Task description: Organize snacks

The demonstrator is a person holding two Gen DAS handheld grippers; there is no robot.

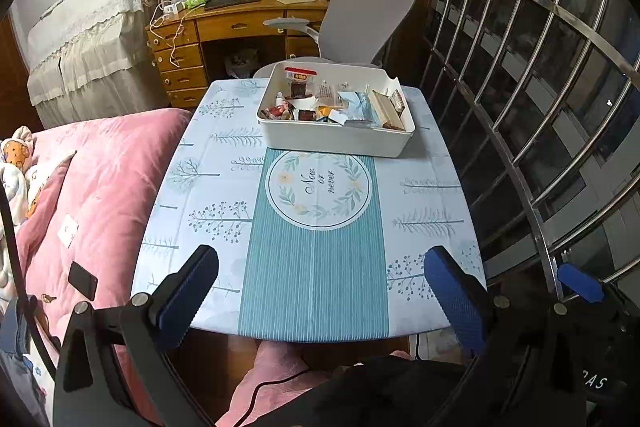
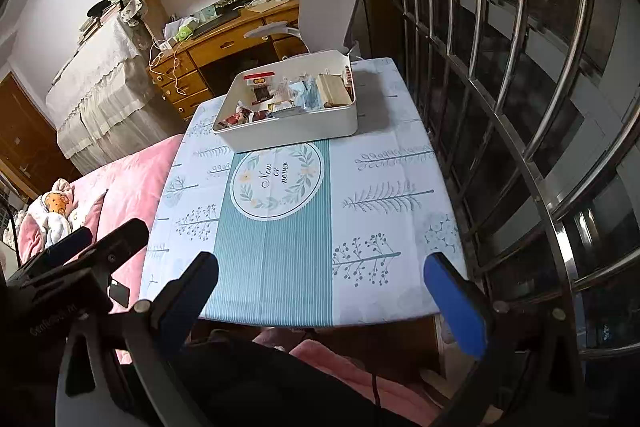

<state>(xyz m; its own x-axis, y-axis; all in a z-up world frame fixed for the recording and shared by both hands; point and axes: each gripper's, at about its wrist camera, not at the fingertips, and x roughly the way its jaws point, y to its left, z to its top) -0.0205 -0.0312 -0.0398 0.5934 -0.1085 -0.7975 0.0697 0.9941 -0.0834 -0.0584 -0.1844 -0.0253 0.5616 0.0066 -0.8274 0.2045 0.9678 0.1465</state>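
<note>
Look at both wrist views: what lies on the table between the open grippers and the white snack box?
Only tablecloth: nothing stands between the left gripper or right gripper and the white snack box. The stretch holds just the printed "Now or never" wreath, clearest in the left wrist view.

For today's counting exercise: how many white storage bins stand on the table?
1. The white bin stands at the far end of the table, touching the far edge of the striped teal runner and full of snacks. Nothing suggests another bin is hidden.

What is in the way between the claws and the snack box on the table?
Nothing visible. Both the left claw and right claw are open and empty at the table's near edge, and only bare tablecloth lies before the white snack box.
</note>
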